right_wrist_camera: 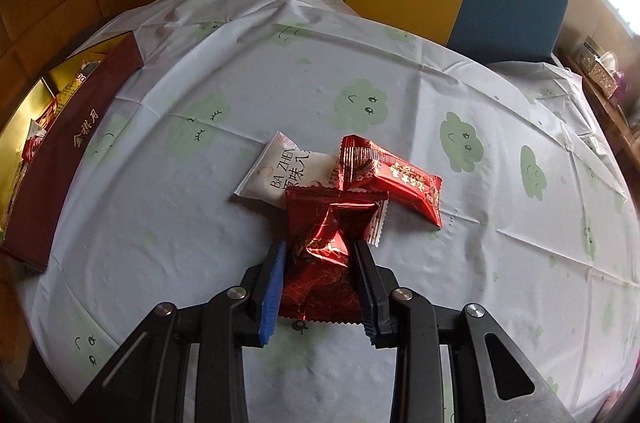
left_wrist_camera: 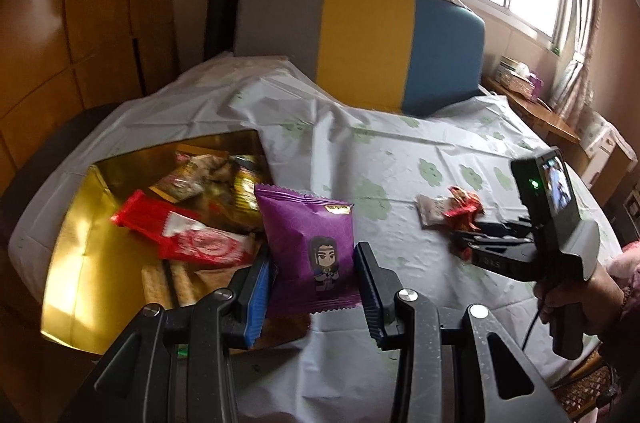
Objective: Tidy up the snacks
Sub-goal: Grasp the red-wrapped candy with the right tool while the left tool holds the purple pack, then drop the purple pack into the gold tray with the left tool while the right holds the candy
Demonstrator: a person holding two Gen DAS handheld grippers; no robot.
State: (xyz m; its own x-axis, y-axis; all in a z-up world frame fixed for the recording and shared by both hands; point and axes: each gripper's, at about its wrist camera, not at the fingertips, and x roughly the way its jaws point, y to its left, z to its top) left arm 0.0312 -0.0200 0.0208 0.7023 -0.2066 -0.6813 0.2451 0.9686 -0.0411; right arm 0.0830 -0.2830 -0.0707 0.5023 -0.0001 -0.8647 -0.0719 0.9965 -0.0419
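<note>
In the left wrist view, we are holding the purple packet (left_wrist_camera: 310,247) at centre frame in the left tongs (left_wrist_camera: 312,287), nearly closed with both pads against its sides, just right of the gold box (left_wrist_camera: 76,255) of snacks at lower left, so we judge the next move is carrying it over the box and letting go. In the right wrist view, we are squeezing the dark red packet (right_wrist_camera: 320,263) at lower centre in the right tongs (right_wrist_camera: 320,287), jaws narrowed onto its crumpled foil, while the white packet (right_wrist_camera: 276,171) and the bright red packet (right_wrist_camera: 396,179) are lying just above it on the tablecloth (right_wrist_camera: 480,263); next we judge lifting it clear toward the box at the left edge.
</note>
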